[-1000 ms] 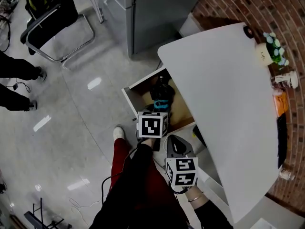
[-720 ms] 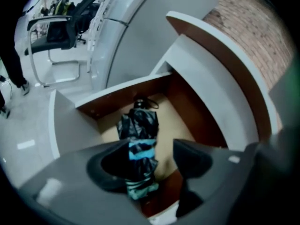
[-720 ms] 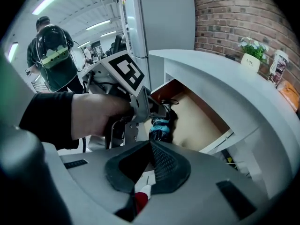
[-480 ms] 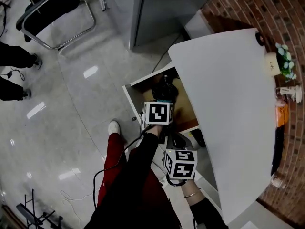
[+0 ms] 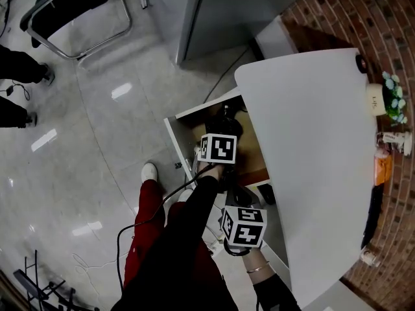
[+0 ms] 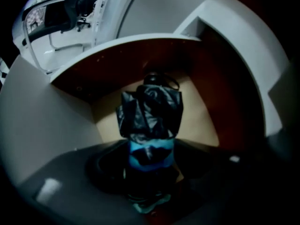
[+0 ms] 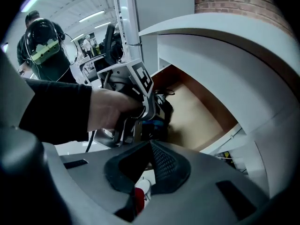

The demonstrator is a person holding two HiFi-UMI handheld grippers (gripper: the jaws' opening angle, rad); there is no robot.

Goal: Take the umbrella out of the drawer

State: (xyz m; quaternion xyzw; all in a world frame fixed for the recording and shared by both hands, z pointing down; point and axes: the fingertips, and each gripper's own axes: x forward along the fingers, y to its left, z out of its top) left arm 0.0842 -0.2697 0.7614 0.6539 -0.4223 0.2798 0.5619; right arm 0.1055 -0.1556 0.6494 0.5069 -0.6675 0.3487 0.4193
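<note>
The umbrella (image 6: pixel 150 111) is folded, black with a blue band, and lies on the tan floor of the open drawer (image 6: pixel 47 121) under the white table (image 5: pixel 311 148). My left gripper (image 6: pixel 151 171) points steeply down into the drawer, its jaws opening, with the umbrella's near end between them. In the head view its marker cube (image 5: pixel 217 149) covers most of the umbrella (image 5: pixel 225 120). My right gripper (image 7: pixel 150 146) hangs shut and empty just outside the drawer (image 7: pixel 197 111), behind the left one. Its cube (image 5: pixel 243 225) shows lower in the head view.
A lower compartment (image 5: pixel 266 193) holds dark items below the drawer. A grey cabinet (image 5: pixel 220 5) and a chair (image 5: pixel 71 11) stand beyond. A flower pot (image 5: pixel 389 96) sits at the table's far edge by the brick wall. A person (image 7: pixel 44 46) stands nearby.
Both grippers have sunk toward the drawer. The left one has gone down into it over the umbrella, and its cube now hides more of the umbrella in the head view.
</note>
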